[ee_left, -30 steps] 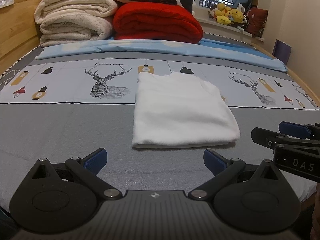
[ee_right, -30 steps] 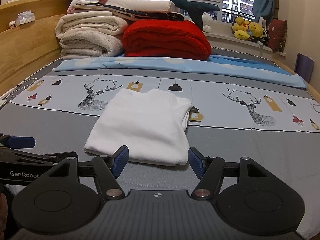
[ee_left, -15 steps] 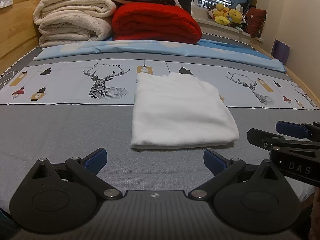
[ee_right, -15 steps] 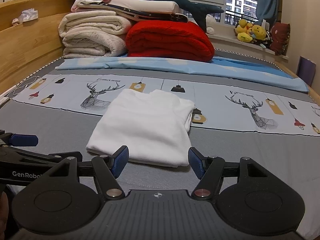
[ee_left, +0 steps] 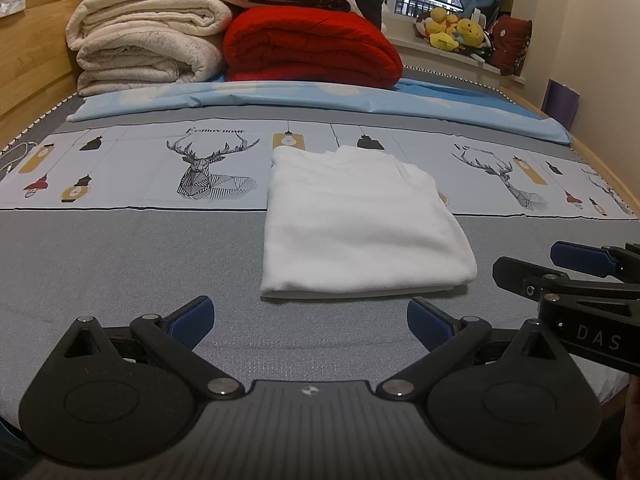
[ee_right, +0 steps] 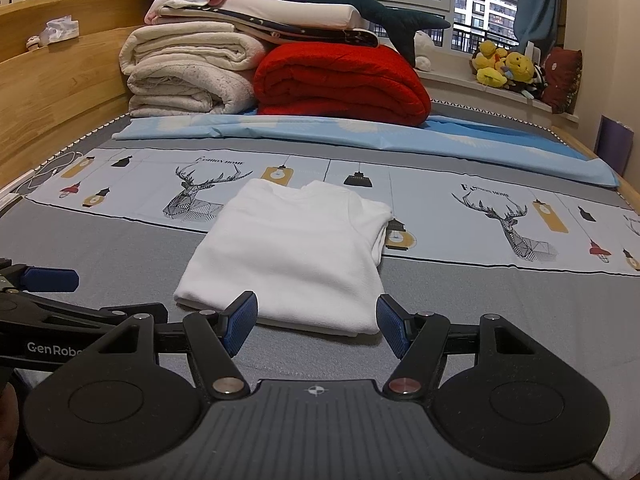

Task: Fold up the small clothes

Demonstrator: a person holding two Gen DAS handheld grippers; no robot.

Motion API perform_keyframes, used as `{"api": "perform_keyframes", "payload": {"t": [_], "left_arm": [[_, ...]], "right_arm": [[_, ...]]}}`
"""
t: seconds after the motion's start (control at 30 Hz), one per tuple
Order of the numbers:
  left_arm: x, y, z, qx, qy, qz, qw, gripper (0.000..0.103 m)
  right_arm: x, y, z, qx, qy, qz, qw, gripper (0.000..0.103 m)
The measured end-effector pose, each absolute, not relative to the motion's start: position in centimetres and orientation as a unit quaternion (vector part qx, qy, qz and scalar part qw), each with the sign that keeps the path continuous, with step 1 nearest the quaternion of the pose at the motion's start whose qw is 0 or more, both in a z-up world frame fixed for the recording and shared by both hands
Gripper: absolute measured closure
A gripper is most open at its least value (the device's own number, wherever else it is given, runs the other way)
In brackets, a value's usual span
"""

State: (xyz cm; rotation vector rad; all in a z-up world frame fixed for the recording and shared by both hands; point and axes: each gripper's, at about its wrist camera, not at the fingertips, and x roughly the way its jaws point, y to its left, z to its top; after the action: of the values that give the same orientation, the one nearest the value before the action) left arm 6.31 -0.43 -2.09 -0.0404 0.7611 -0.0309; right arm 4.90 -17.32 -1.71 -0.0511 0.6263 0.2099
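- The left tool [ee_left: 310,322], black with blue ribbed pads, points forward and down over the grey bed sheet [ee_left: 120,264]. Its jaws are spread wide, with nothing between them.
- The right tool [ee_right: 316,322], of the same build, points forward and down beside the left one. Its jaws are spread, with nothing pinched between them; the pads frame the near edge of the garment without touching it.
- In the left wrist view the right tool appears at 3 o'clock; in the right wrist view the left tool appears at 9 o'clock. The two are close together but apart.
- The folded white knit garment [ee_left: 360,224] lies flat on the bed at 12 o'clock from both tools, near them. Its far end overlaps the pale printed band with deer and lantern motifs [ee_left: 160,168].
- The garment's near folded edge runs roughly straight across; the right side edge shows layered cloth.
- Bare grey sheet lies open at 9 o'clock and 3 o'clock of the garment.
- At the far end, well apart from the garment, are a light blue sheet [ee_right: 360,132], a rolled red blanket [ee_right: 340,80] and stacked cream blankets [ee_right: 188,72].
- A wooden bed frame [ee_right: 52,92] bounds the bed on the left.
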Motion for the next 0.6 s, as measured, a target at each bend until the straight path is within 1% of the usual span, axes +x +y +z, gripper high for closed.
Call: {"api": "perform_keyframes", "payload": {"t": [0.6], "left_arm": [[6.33, -0.32, -2.04, -0.022, 0.373, -0.016, 0.928, 0.000]], "right_arm": [[4.89, -17.28, -1.70, -0.026, 0.307, 0.103, 0.946, 0.036]]}}
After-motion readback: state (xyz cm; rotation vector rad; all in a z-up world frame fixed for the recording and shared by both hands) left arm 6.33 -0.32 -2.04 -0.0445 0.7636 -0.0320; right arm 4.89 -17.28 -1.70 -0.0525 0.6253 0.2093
